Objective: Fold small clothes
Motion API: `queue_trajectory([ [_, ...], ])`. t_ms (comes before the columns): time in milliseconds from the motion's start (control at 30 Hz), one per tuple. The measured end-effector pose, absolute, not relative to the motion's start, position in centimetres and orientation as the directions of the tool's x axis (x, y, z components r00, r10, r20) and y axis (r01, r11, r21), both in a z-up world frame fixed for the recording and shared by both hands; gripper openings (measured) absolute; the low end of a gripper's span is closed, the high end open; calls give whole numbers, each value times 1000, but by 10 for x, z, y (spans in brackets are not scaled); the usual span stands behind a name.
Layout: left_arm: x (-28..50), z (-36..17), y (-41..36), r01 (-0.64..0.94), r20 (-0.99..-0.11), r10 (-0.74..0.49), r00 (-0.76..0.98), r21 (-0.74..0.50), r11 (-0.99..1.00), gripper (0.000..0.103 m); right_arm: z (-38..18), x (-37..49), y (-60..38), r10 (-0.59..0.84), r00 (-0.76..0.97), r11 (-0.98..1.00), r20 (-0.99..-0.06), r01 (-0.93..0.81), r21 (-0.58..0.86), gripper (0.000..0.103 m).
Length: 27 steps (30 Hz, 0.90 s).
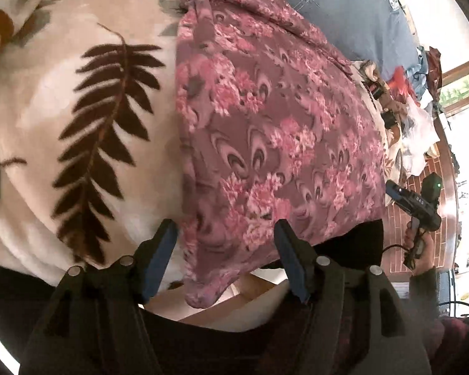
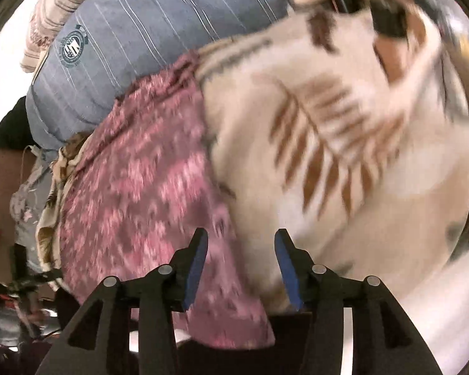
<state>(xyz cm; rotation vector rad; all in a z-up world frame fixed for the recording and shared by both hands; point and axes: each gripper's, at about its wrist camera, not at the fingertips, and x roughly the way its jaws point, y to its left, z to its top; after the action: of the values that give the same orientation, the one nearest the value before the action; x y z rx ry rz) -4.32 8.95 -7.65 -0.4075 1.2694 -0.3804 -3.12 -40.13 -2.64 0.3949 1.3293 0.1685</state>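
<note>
A pink and mauve floral garment [image 1: 265, 131] lies spread flat on a cream blanket with brown fern leaves [image 1: 78, 118]. Its near corner hangs over the bed edge between my left gripper's open jaws. My left gripper [image 1: 225, 228] is open and holds nothing, hovering at the garment's near left edge. My right gripper [image 1: 400, 193] shows far right in the left wrist view, held off the bed. In the blurred right wrist view, the right gripper [image 2: 240, 237] is open and empty above the garment [image 2: 134, 187] where it meets the blanket [image 2: 328, 156].
A blue-grey striped quilt [image 1: 344, 9] with a round crest [image 2: 73, 45] lies behind the garment. A pile of mixed clothes [image 1: 403, 93] sits at the bed's far end. Brick-pattern floor [image 1: 422, 243] lies beyond the bed edge.
</note>
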Motion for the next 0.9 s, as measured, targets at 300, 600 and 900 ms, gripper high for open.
queue_trajectory([
  [300, -63, -85, 75, 81, -833, -518, 193, -512, 855, 76, -42, -44, -387, 486, 131, 872, -864, -18, 488, 48],
  [600, -68, -111, 69, 61, -864, -491, 112, -487, 871, 3, -39, -46, -360, 427, 62, 893, -902, -186, 410, 20],
  [900, -58, -45, 86, 156, -663, -701, 262, -688, 709, 2, 9, -39, -358, 595, 181, 800, -783, -227, 555, 4],
])
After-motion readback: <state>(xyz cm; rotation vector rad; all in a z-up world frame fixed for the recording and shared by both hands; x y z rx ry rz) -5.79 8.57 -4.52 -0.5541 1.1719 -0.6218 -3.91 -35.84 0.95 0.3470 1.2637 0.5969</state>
